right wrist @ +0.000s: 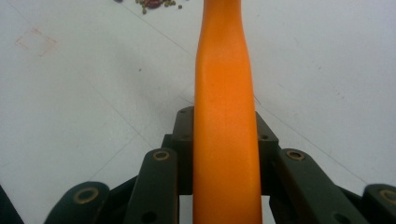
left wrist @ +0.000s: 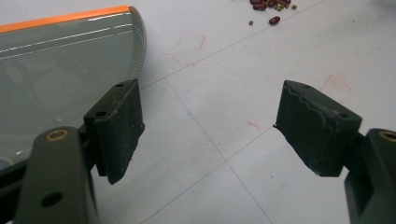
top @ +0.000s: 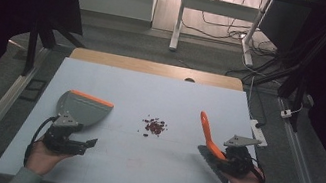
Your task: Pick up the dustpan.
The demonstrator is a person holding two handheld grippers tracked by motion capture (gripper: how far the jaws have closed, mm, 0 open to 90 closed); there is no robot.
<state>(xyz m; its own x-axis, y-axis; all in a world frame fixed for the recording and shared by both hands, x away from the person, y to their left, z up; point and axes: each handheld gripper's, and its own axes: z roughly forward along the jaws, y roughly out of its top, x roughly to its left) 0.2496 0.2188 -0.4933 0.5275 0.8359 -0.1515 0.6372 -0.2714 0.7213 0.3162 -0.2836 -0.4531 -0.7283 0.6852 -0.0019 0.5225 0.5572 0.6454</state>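
Note:
A grey dustpan (top: 83,108) with an orange front lip lies on the left of the table; in the left gripper view the dustpan (left wrist: 60,70) sits just beyond the left-hand jaw. My left gripper (top: 83,144) (left wrist: 215,135) is open beside its near edge, with only bare table between the jaws. My right gripper (top: 228,159) (right wrist: 224,140) is shut on the orange handle (right wrist: 224,70) of a small brush (top: 209,135). The handle slants up and away, and the grey bristles point toward the table's front. A little pile of red and green beans (top: 154,126) (left wrist: 268,5) (right wrist: 156,3) lies mid-table between the grippers.
The pale work surface (top: 151,89) has faint red marks and thin grid lines. A wooden strip runs along its far edge. A white power strip (top: 258,131) lies off the right edge, with cables and stand legs on the floor beyond.

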